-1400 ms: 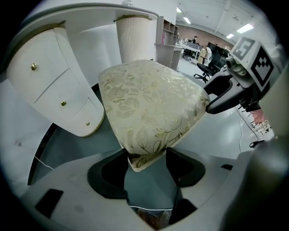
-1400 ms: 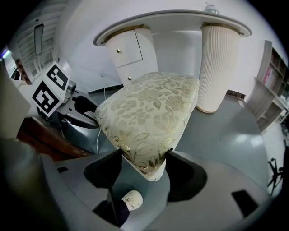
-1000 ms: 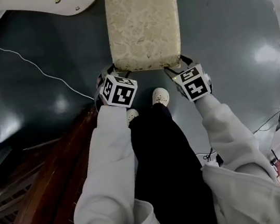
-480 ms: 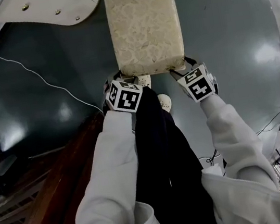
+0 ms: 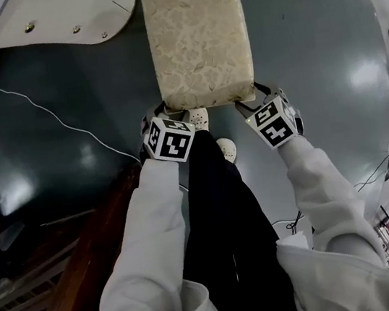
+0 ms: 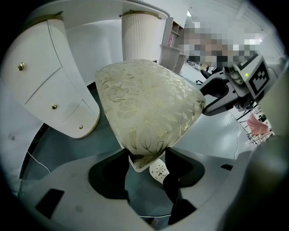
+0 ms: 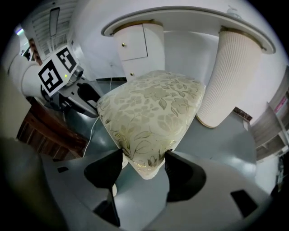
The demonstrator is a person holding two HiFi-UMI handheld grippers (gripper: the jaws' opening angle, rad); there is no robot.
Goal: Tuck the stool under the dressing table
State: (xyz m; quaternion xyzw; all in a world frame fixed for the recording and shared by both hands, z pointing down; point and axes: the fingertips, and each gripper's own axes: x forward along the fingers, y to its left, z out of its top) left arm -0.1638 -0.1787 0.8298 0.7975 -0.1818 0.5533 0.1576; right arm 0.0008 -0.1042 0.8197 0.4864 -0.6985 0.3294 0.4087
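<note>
The stool (image 5: 197,44) has a cream cushion with a gold leaf pattern and stands on the dark floor in front of me. My left gripper (image 5: 161,114) clasps its near left corner, and my right gripper (image 5: 262,96) clasps its near right corner. In the left gripper view the stool's corner (image 6: 144,103) sits wedged between both jaws of the left gripper (image 6: 144,164). The right gripper view shows the other corner of the stool (image 7: 151,115) pinched by the right gripper (image 7: 143,169). The white dressing table (image 5: 63,18) lies ahead, its drawer unit just left of the stool's far end.
A ribbed white table leg (image 7: 230,76) stands right of the stool, a drawer cabinet (image 6: 49,90) left. A thin cable (image 5: 48,112) crosses the floor at left. Brown wooden furniture (image 5: 87,263) is near my left side. My shoes (image 5: 200,119) are by the stool's near edge.
The stool has slid a little forward alongside the dressing table's drawer unit, both grippers going with it. One shoe has stepped up to the stool's near edge.
</note>
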